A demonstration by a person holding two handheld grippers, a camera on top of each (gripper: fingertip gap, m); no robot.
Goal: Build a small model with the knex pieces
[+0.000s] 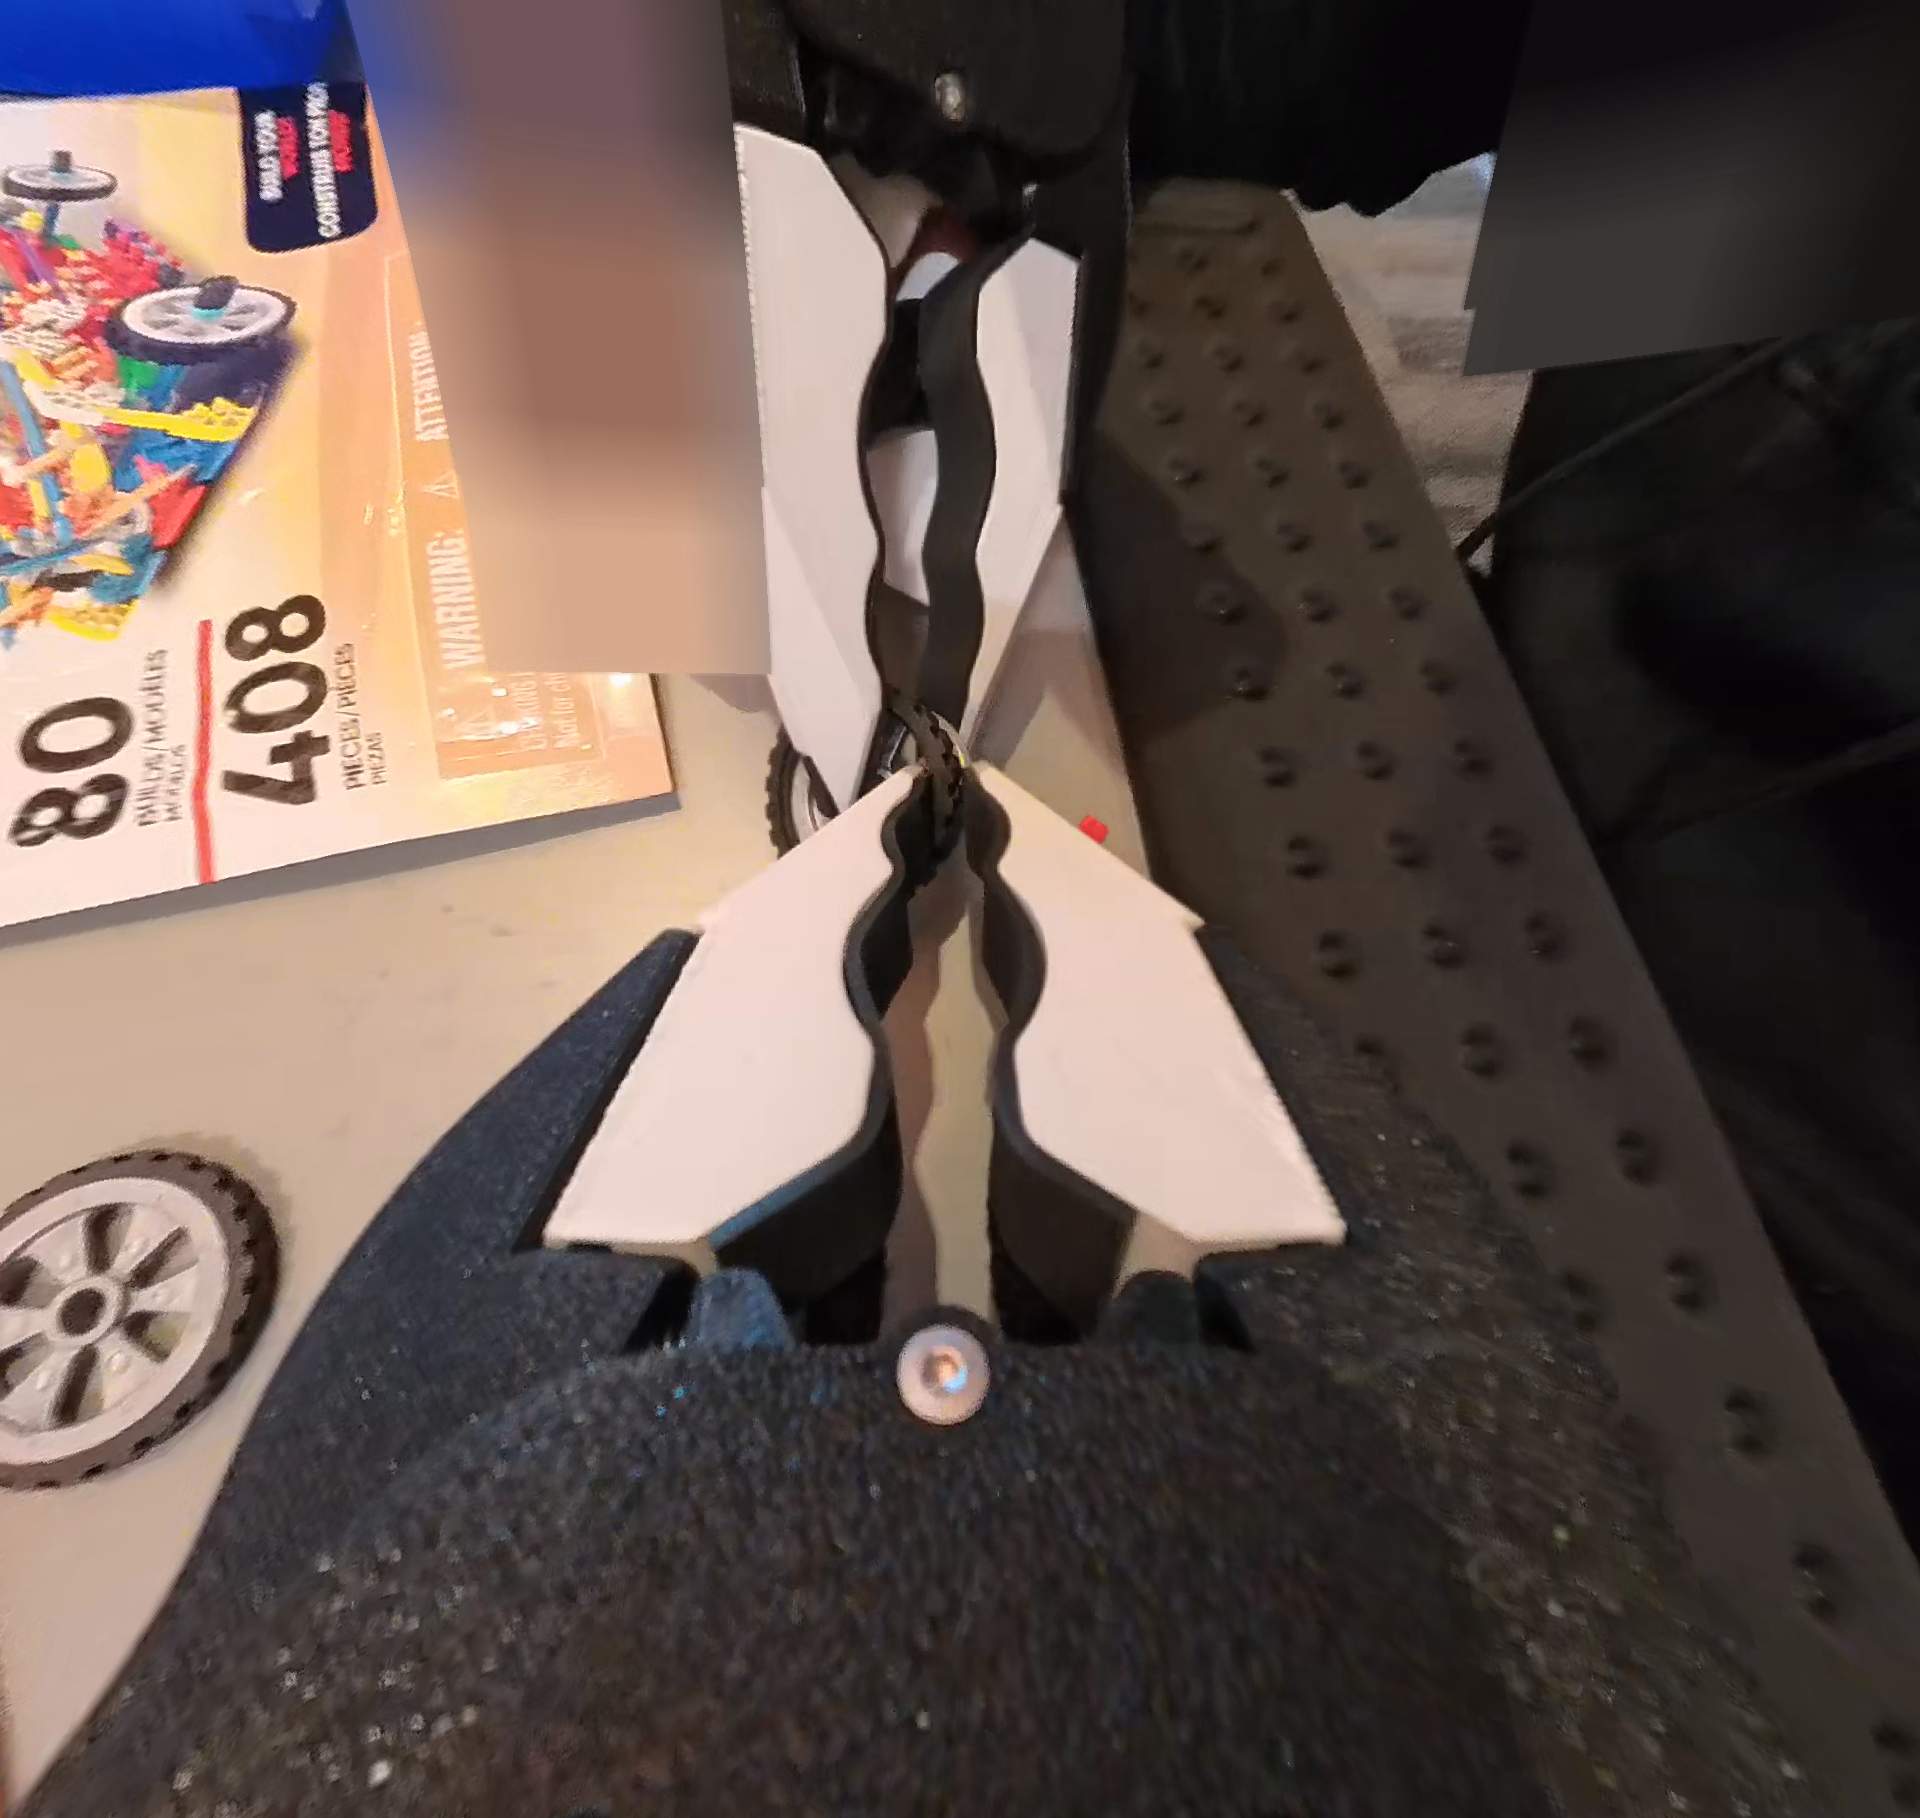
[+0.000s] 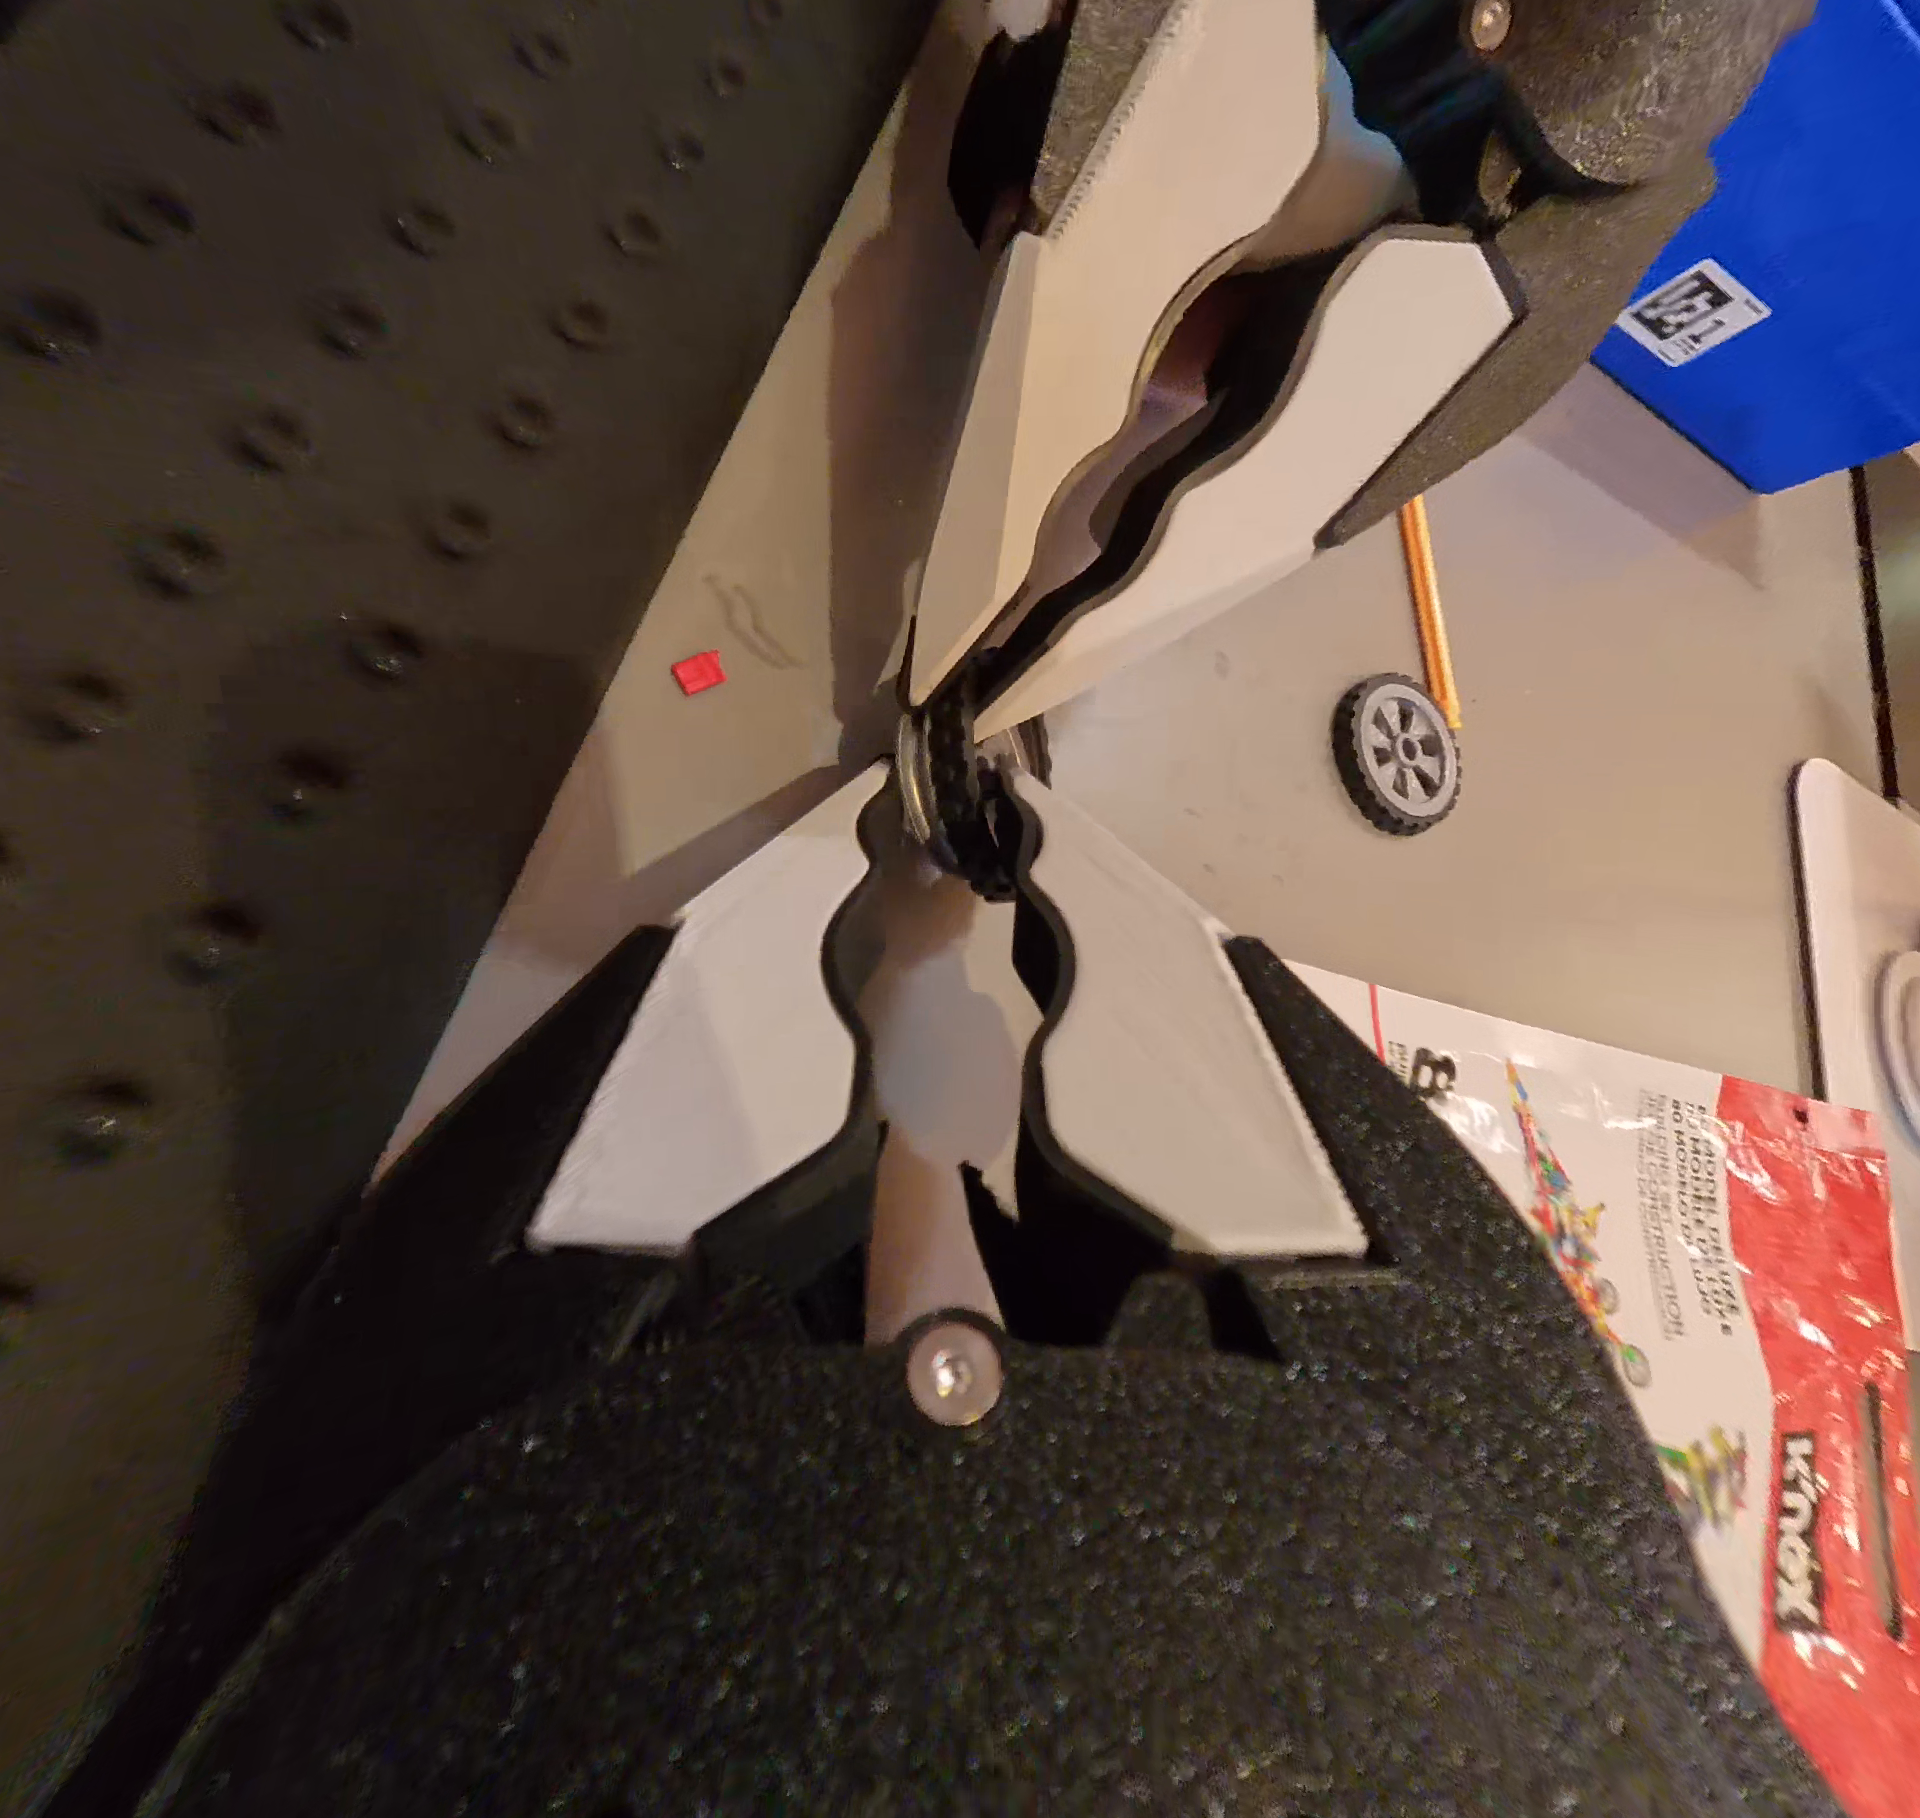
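Near the bench's edge by the black pegboard point(image 2: 260, 418), my left claw point(image 1: 940, 792) and right claw point(image 2: 951, 823) meet tip to tip, both clamped on one small black-tyred toy wheel point(image 2: 956, 792), held edge-on between them.

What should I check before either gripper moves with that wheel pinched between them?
1. Left gripper shut on the wheel: ok.
2. Right gripper shut on the same wheel: ok.
3. Tyre seated fully on the rim: cannot tell, the fingertips hide it.
4. Wheel lifted off the table: cannot tell.
5. Spare wheel lies apart from the grippers: ok.
6. Red piece lies apart from the grippers: ok.
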